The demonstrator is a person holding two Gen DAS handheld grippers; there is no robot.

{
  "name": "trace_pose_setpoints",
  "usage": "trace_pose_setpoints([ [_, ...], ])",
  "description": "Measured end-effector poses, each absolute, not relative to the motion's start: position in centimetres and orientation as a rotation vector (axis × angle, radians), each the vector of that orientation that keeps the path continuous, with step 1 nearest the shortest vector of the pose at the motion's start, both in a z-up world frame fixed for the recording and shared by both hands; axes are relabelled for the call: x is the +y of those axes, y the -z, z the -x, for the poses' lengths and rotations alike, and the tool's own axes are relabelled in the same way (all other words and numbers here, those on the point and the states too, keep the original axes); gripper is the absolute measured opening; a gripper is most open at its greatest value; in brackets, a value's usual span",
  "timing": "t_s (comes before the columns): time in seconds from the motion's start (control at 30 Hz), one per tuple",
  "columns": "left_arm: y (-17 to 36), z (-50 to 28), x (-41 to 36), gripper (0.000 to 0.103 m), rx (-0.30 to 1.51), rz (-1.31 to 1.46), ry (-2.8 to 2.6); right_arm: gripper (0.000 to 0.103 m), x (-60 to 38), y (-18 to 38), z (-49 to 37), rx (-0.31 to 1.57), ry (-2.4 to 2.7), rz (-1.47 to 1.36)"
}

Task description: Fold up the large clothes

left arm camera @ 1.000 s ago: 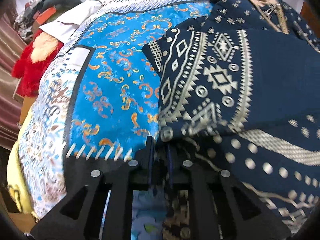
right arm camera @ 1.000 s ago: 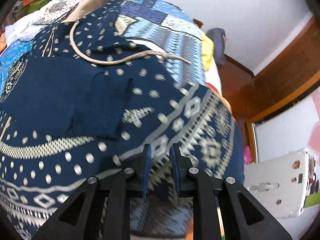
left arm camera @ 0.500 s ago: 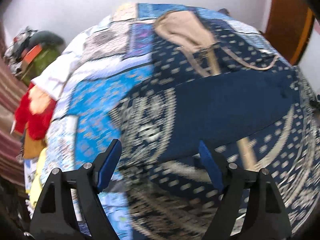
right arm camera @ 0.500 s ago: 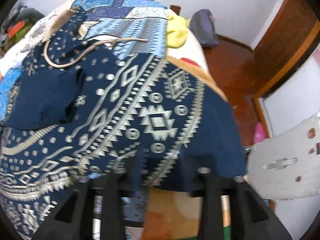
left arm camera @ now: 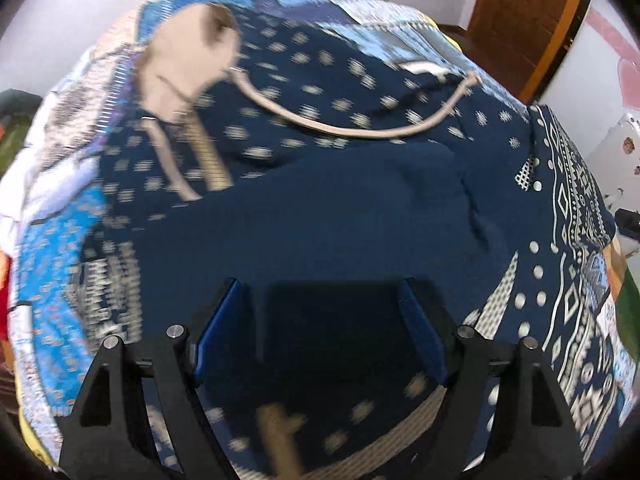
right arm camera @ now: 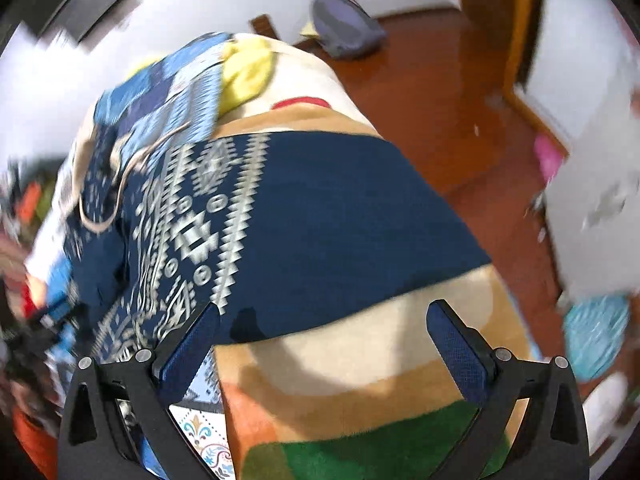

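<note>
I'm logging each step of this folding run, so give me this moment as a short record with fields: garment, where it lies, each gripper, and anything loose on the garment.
garment: navy patterned hooded garment, spread flat, plain navy inner side showing in the middle
surface: patchwork bedspread on a bed
drawcord: beige cord lying in a loop across the upper part
hood lining: beige, at the far end
left gripper: open, above the navy cloth, nothing between the pads
right gripper: jaws opening, nothing gripped, over the garment's edge and a tan blanket
</note>
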State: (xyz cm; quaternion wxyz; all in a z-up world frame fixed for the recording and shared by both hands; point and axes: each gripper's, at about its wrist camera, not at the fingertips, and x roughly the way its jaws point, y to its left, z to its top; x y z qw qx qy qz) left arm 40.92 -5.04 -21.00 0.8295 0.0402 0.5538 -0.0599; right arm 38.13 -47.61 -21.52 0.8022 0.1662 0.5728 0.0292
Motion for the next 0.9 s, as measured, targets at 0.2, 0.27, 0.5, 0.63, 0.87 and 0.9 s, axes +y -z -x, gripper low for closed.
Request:
trace_pose_setpoints([
  [0.2, 21.5, -42.8, -6.5, 0.085, 1.147, -0.032, 0.142, 0.094, -49.3, 25.0, -40.2, 1.245, -0.052, -0.550],
  [0.27, 21.7, -43.4, -6.9, 0.088, 1.147, -0.019, 0.143, 0.089, -49.2, 25.7, -41.2, 1.220, -0.051, -0.582],
  [0.5, 21.2, -43.7, -7.7, 0.089, 1.141, -0.050, 0.139, 0.018, -47.7, 24.2, -42.7, 1.080, -0.044, -0.519],
  [0.63, 19.1, -42.1, -7.2, 0.089, 1.100, -0.076, 0.127, 0.010, -45.2, 20.4, -42.7, 1.012, -0.051, -0.404],
  [0.87, 14.4, -38.6, -4.6, 0.089, 0.980, -0.116, 0.091, 0.010, -41.4, 13.0, -42.8, 0.909, -0.166, -0.491],
  [0.9, 13.8, -38.1, -4.1, 0.089, 0.962, -0.120, 0.087, 0.010, -40.3, 12.1, -42.8, 0.895, -0.181, -0.475],
])
